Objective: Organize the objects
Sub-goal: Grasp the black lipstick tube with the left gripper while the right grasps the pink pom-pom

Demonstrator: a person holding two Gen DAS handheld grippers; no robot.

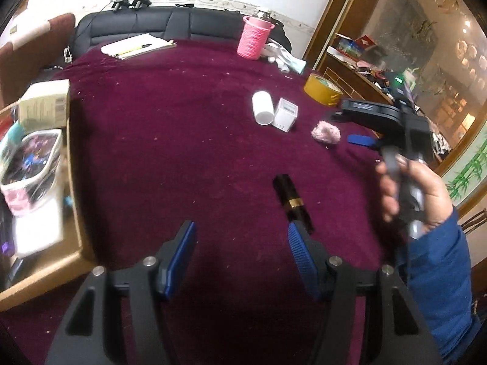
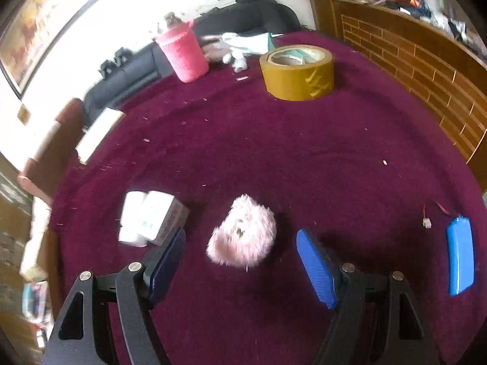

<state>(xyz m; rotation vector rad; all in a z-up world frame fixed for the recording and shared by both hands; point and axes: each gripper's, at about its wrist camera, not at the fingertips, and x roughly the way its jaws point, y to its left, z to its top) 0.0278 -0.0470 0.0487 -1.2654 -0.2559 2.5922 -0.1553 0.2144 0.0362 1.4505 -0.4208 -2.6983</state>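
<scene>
Left wrist view:
Left gripper [image 1: 240, 231]: released, nothing between pads, above tabletop [image 1: 182, 127].
Black tube [image 1: 292, 200]: flat on cloth, gold band, just beside the right-hand pad.
White bottle [image 1: 262, 108]: lying down, touching white cube box [image 1: 285, 117].
Pink fluffy item [image 1: 325, 132]: right of box, near tape roll [image 1: 322, 88].
Pink cup [image 1: 254, 38]: upright, far edge.

Right wrist view:
Right gripper [image 2: 242, 243]: released, pads apart w/ pink fluffy item [image 2: 243, 237] between, not touching.
Blue battery pack [image 2: 460, 254]: flat, right of gripper.
Tape roll [image 2: 296, 71]: flat, far side.
</scene>
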